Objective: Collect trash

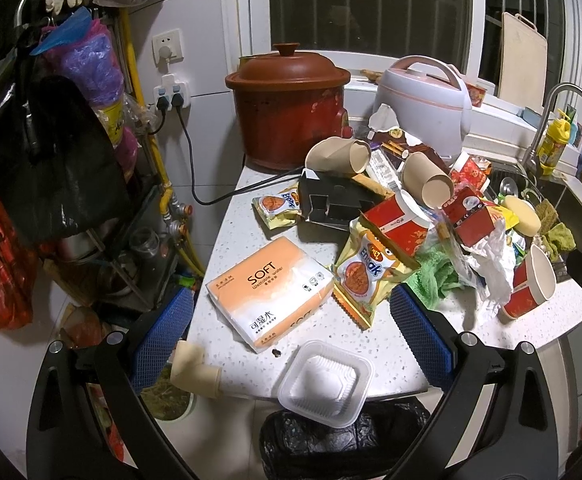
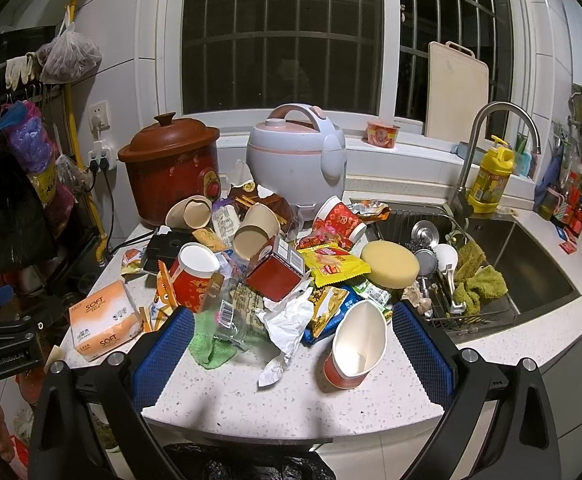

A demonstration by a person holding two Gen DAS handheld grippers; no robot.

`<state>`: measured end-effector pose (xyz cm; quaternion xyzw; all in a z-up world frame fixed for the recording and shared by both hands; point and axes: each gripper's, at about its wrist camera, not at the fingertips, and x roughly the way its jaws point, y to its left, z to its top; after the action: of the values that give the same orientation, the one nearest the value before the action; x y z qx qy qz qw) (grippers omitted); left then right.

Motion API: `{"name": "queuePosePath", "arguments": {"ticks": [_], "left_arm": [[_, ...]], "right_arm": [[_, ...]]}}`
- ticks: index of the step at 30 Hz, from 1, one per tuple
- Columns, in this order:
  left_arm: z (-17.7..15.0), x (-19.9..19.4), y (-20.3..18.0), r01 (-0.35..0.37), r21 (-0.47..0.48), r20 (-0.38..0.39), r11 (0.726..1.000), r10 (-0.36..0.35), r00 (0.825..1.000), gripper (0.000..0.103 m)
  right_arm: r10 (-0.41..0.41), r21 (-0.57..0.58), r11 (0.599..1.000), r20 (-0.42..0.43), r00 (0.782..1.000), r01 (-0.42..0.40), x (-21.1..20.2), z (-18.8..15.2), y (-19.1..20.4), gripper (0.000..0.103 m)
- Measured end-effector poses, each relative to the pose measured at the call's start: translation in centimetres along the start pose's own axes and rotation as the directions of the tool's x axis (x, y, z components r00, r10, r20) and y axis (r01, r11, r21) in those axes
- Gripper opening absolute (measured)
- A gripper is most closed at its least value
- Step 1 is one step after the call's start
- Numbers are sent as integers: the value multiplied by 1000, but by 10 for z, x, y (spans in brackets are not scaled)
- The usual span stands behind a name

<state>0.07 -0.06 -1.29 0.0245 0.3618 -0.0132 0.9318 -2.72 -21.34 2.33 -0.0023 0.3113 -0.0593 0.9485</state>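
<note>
Speckled tabletop (image 2: 291,396) heaped with trash, clear plastic tray (image 1: 325,380) overhanging its edge, left gripper (image 1: 291,344) and right gripper (image 2: 291,354) fingers spread wide, holding nothing.

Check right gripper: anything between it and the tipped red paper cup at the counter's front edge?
Nothing visible. The right gripper is open, and the red paper cup lies on its side between its fingers on bare countertop; crumpled white paper sits just left.

A home kitchen: sink (image 2: 531,272) with faucet (image 2: 491,140), rice cooker (image 2: 295,156), and clay pot (image 2: 171,172).
</note>
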Motion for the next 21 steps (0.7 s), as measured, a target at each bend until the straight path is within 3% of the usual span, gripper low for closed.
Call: {"name": "queuePosePath", "arguments": {"ticks": [21], "left_arm": [[1,0,0,-1,-1,-4,1000,1,1000,96]], "right_arm": [[1,1,1000,-1,1000,-1,-2,3,-1,98]]}}
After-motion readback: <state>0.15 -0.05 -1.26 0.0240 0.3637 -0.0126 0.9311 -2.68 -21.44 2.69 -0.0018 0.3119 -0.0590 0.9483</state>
